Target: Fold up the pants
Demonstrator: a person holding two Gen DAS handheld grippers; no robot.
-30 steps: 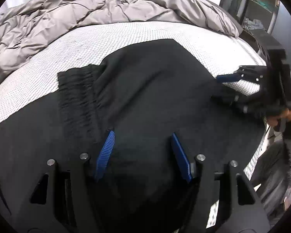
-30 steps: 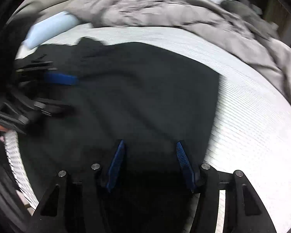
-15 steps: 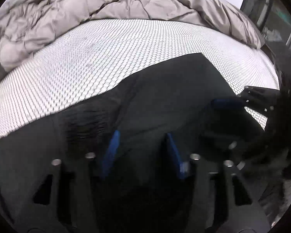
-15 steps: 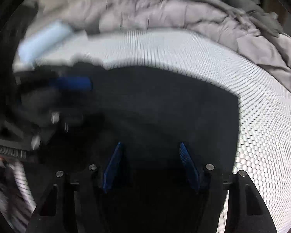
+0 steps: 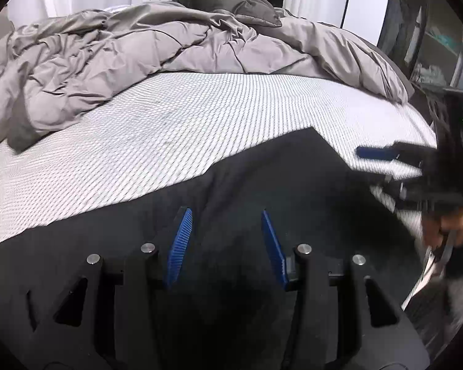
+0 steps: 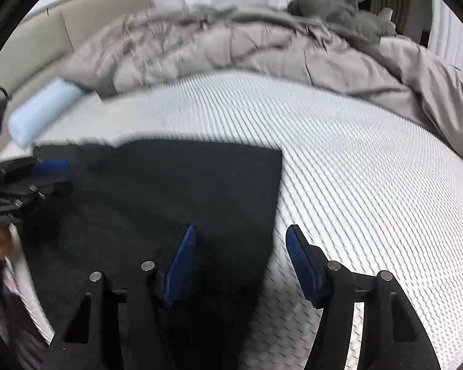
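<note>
Black pants (image 5: 277,178) lie flat on the white textured mattress (image 5: 169,123); in the right wrist view the pants (image 6: 176,191) fill the lower left, with a straight edge on their right. My left gripper (image 5: 225,219) is open and empty, low over the cloth. My right gripper (image 6: 240,234) is open and empty, straddling the right edge of the pants. Each gripper shows in the other's view, the right gripper (image 5: 385,166) at the far right and the left gripper (image 6: 46,175) at the far left.
A rumpled grey duvet (image 5: 139,55) is heaped across the back of the bed. A light blue roll (image 6: 43,111) lies at the far left near the headboard. Shelves (image 5: 432,52) stand beyond the bed's right edge.
Both grippers have pulled back toward the near edge of the bed and tilted up. More bare mattress shows. The elastic waistband has gone out of sight. The right gripper now straddles the pants' edge.
</note>
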